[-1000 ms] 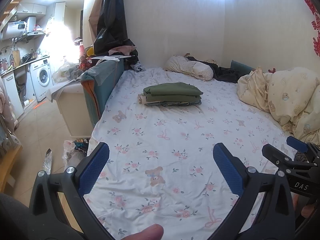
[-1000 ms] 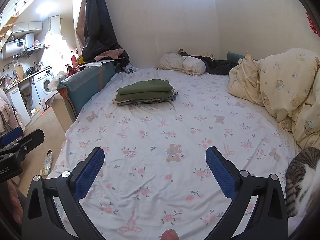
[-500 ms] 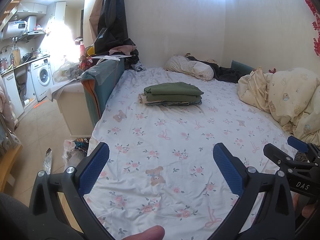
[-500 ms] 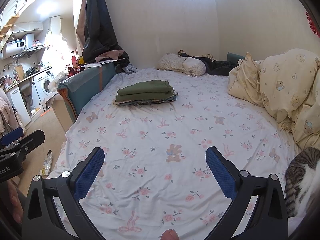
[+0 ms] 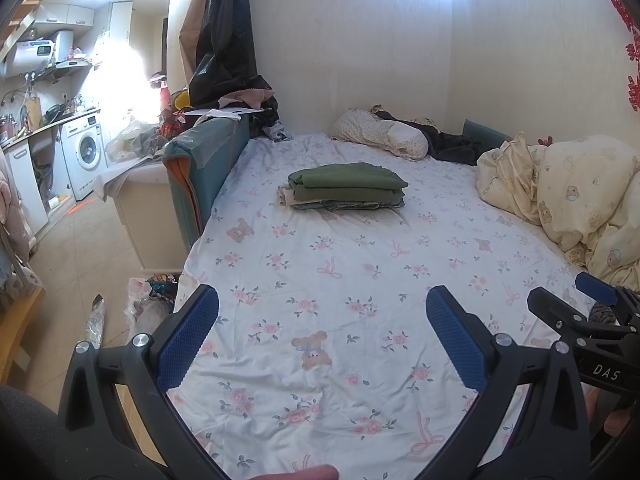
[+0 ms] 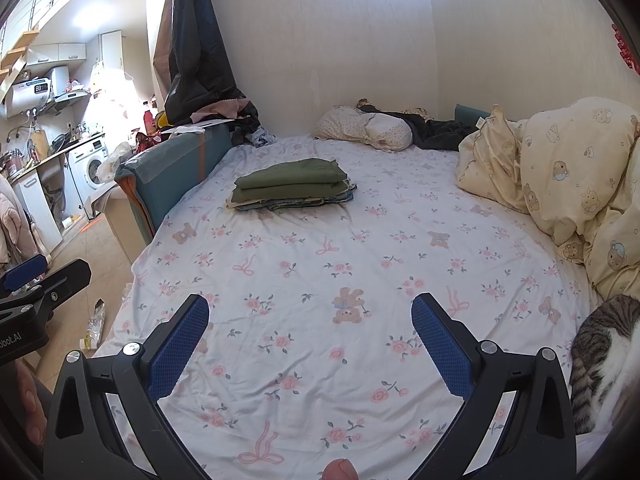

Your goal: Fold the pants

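Observation:
Folded olive-green pants lie on top of a small stack of folded clothes in the far middle of the bed; they also show in the right wrist view. My left gripper is open and empty, held above the near part of the bed, well short of the stack. My right gripper is open and empty, also above the near bed. Each gripper shows at the edge of the other's view.
A cream bear-print duvet is bunched along the right side. A pillow and dark clothes lie at the head. A tabby cat lies at the near right. A teal bed rail and tiled floor are on the left.

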